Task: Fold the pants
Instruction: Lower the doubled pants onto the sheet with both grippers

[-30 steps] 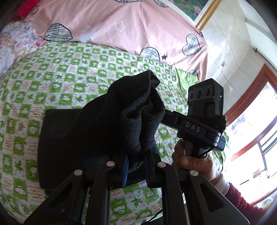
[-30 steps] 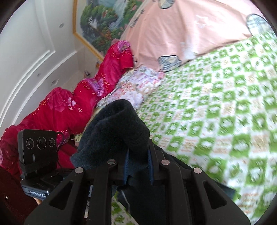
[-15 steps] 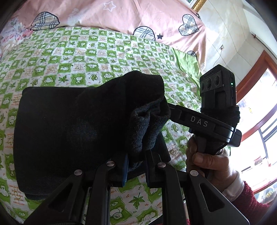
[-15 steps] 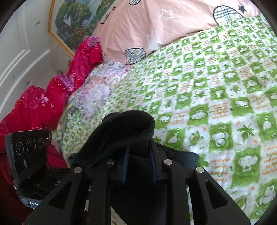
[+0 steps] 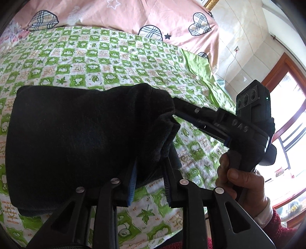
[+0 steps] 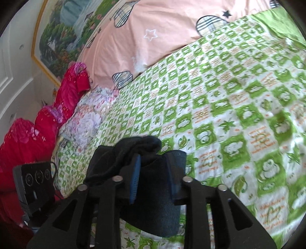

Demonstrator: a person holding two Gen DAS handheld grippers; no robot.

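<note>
Bed: green-and-white checked sheet (image 5: 118, 63) spread flat and serving as the folding surface; pink quilt (image 5: 133, 17) with plaid hearts bunched along the far side.
Side clutter: red padded garment (image 6: 38, 130) and a floral bundle (image 6: 88, 122) piled at the bed's edge in the right wrist view, well apart from the work area.
Pants: dark pants (image 5: 76, 141) lie on the sheet as a broad rectangle, apparently already doubled; the near edge is lifted where both tools hold it, and the far edge rests on the bed.
Left gripper: left gripper (image 5: 150, 178) has its jaws clamped on a thick bunched fold of the pants' near edge, several layers pinched between the blue pads. Likely held this way so all layers travel together.
Right gripper: right gripper (image 6: 154, 176) is likewise closed on dark fabric, with a rolled lip of cloth standing up past the fingertips. From the left wrist view it reaches in from the side, gripped by the person's hand (image 5: 242, 178).
Reason for paired hold: the two tools sit close along one edge, which should keep that edge straight while it is laid down.
Stage (judgement): a fold is being set down; releasing and smoothing look to remain.
Risk: the bulky pinch may leave a lump or drag the layers askew on release.
</note>
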